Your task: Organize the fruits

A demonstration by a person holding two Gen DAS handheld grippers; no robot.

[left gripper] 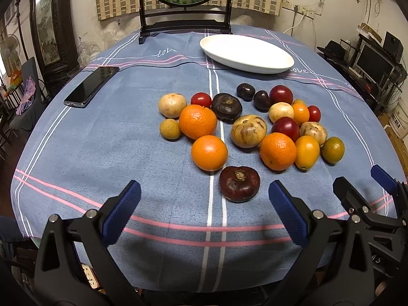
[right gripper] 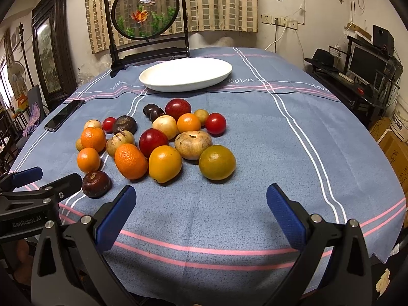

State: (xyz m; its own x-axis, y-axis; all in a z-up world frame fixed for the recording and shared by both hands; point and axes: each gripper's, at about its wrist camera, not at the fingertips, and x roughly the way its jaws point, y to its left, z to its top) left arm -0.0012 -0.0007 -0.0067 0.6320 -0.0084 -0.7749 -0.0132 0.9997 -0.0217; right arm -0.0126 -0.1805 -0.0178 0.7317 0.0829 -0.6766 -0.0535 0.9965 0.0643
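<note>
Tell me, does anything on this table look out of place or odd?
Only the black phone stands out: it lies among nothing edible, left of the loose fruit pile. The white dish behind the pile sits bare. Nothing looks spilled or broken.

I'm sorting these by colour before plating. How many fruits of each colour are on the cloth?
Orange or yellow-orange fruits: 5
Red fruits: 4
Tan fruits: 6
Dark brown or purple fruits: 4
Greenish fruit: 1
Total: 20
</note>
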